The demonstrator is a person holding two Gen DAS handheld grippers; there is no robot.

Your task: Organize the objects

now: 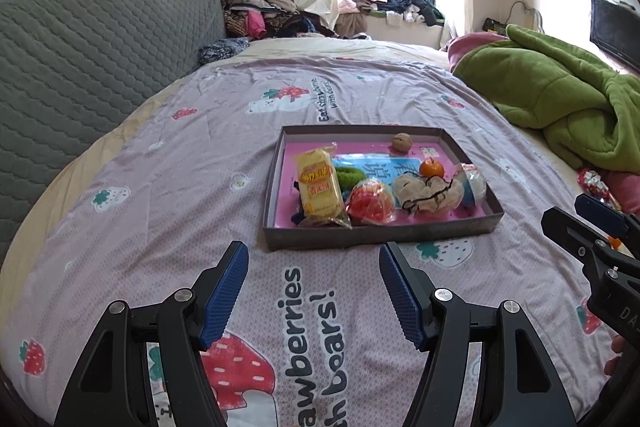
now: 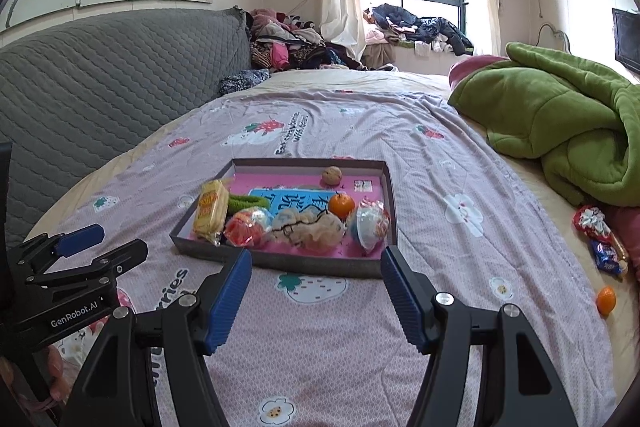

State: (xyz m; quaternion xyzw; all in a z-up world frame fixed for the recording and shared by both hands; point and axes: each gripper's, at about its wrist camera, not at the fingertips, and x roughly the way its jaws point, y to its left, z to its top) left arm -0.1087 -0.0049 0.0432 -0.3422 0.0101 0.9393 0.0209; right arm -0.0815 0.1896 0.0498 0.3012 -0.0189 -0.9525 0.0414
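Both your hand-held grippers, left [image 1: 312, 291] and right [image 2: 316, 295], are wide, empty. Loose tangerine [image 2: 606, 300] lies on the bed right of the box [image 2: 280, 263], well apart; right one is nearer.

The bed sheet [image 2: 320, 327] at the bottom middle is bare, so a gripper can slide up to the box [image 2: 280, 263]. The box is crowded inside. At the right, a green blanket [image 2: 560, 131] and an orange [image 2: 606, 300] block the way.
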